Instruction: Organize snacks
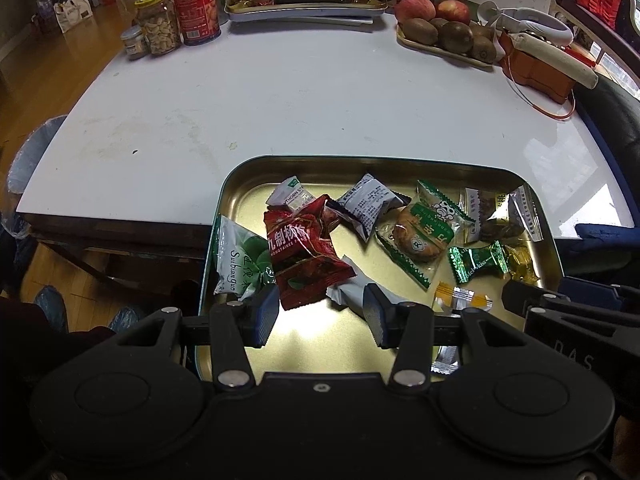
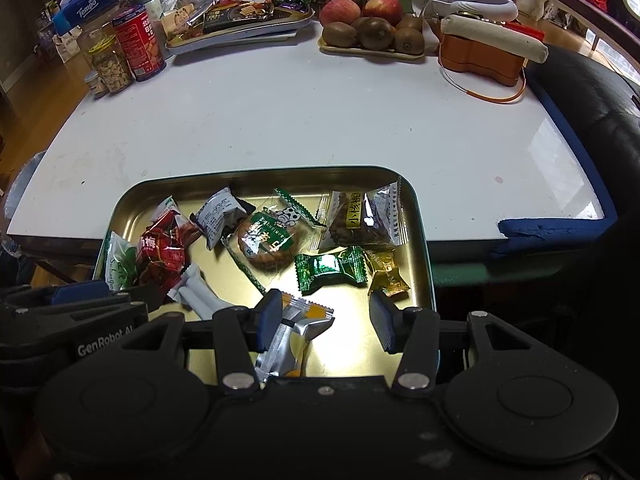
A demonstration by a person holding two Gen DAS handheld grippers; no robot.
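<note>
A gold metal tray lies at the table's near edge, and its near part reaches past that edge. In it lie several wrapped snacks: a red plum packet, a cookie in a clear green-edged wrapper, a walnut packet, a green candy, a gold candy and an orange-and-silver packet. My left gripper hovers open over the red packet's near end. My right gripper hovers open, its left finger beside the orange-and-silver packet.
At the table's far side stand a second tray of snacks, a fruit tray with apples and kiwis, a red can, a nut jar and an orange box. White tabletop shows between. A black chair stands right.
</note>
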